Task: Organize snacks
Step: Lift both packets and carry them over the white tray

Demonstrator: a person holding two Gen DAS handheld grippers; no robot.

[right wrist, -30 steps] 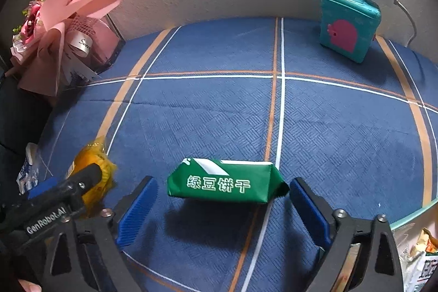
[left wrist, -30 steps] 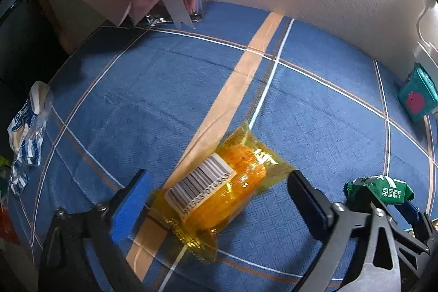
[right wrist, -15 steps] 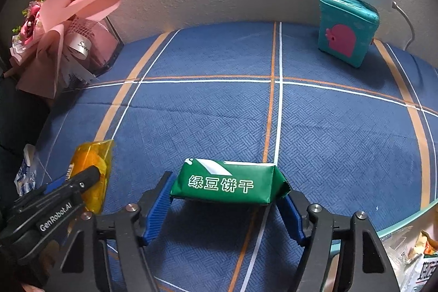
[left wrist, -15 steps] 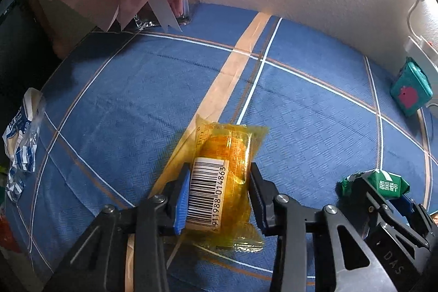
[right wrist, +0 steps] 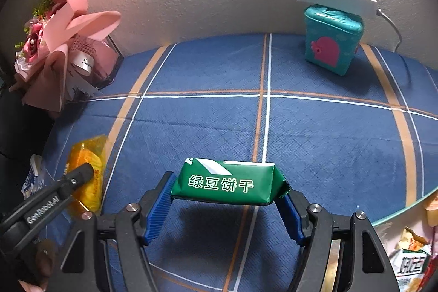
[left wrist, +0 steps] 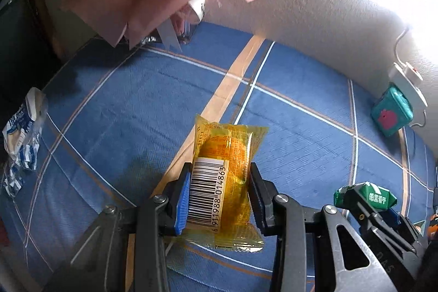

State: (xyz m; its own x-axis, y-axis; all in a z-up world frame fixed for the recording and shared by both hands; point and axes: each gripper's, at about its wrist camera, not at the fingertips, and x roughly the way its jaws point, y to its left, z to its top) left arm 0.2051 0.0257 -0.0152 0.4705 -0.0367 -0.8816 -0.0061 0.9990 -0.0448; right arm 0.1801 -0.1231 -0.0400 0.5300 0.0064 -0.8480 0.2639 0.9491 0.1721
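You had both pickups done: your left tool (left wrist: 217, 196) pinched the yellow snack packet (left wrist: 224, 179) and your right tool (right wrist: 223, 205) pinched the green biscuit pack (right wrist: 227, 182), both just above the blue checked counter (right wrist: 314, 144), so next probably carry them to wherever snacks are gathered.
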